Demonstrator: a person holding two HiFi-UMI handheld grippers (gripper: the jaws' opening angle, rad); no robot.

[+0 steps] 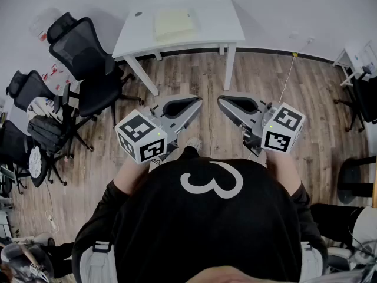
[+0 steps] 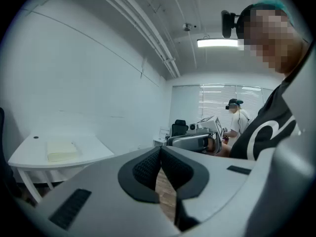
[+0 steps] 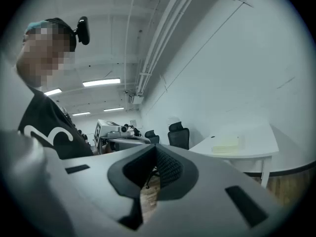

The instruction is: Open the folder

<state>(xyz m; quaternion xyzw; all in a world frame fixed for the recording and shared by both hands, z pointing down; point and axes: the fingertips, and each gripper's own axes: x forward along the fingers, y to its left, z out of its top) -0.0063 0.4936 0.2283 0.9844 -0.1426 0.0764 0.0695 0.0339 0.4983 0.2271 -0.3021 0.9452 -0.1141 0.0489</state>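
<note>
A pale yellow folder (image 1: 174, 22) lies shut and flat on the white table (image 1: 219, 23) at the far side of the room, well away from both grippers. It also shows in the left gripper view as folder (image 2: 61, 150) and in the right gripper view as folder (image 3: 226, 143). I hold both grippers at chest height over the wooden floor, tips turned towards each other. The left gripper (image 1: 199, 101) is shut with nothing in it, its jaws (image 2: 160, 150) meeting. The right gripper (image 1: 221, 101) is shut and empty too, pads together (image 3: 155, 147).
Black office chairs (image 1: 85, 61) stand left of the table, with more clutter along the left wall. A second white table (image 1: 360, 56) and a chair (image 1: 364, 102) sit at the right edge. Another person (image 2: 237, 118) stands far off. A cable (image 1: 287, 78) runs down to the floor.
</note>
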